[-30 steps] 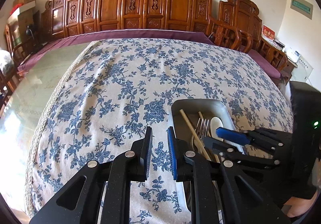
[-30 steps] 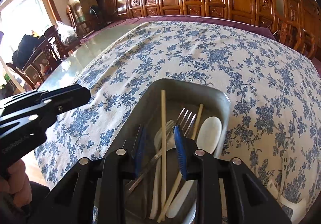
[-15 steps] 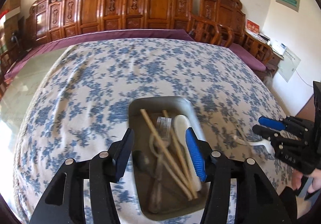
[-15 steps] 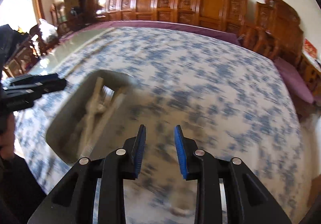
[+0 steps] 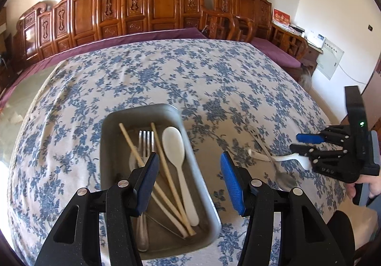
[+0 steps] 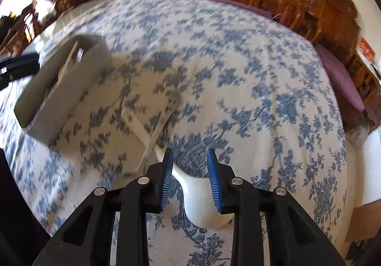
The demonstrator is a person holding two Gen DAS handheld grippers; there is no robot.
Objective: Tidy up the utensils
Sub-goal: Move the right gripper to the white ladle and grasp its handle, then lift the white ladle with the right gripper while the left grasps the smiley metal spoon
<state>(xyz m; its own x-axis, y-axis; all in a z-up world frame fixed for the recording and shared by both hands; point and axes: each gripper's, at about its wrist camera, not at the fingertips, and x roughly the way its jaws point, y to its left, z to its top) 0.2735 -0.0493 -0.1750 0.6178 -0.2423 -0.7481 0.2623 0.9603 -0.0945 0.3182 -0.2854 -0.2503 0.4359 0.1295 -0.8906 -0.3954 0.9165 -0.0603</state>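
Table: blue-flowered tablecloth (image 5: 166, 80) fills both views; carved wooden chairs (image 5: 152, 4) line the top of the left wrist frame.
Tray: grey metal tray (image 5: 107, 147) at lower centre of the left wrist view; in the right wrist view it sits at the left edge (image 6: 59, 99), blurred.
Tray contents: two wooden chopsticks (image 5: 166, 170), a metal fork (image 5: 145, 144) and a white spoon (image 5: 175, 149), all lying lengthwise.
Left gripper (image 5: 188, 180): jaws stand apart, having just opened wider, nothing between the pads; left blue pad hangs over the tray, right pad over the cloth beside it.
Loose utensils: a white ladle-type spoon (image 6: 200, 199) and a metal spoon (image 5: 282, 178) lie crossed on the cloth right of the tray, well apart from it.
Right gripper (image 6: 188, 180): at lower centre of its own view, jaws partly apart, straddling the white spoon's bowl end; whether the pads touch it cannot be told. It shows at the right edge of the left wrist view, over the white handle.
Hand: fingers (image 5: 371, 185) on the right gripper's grip, far right.
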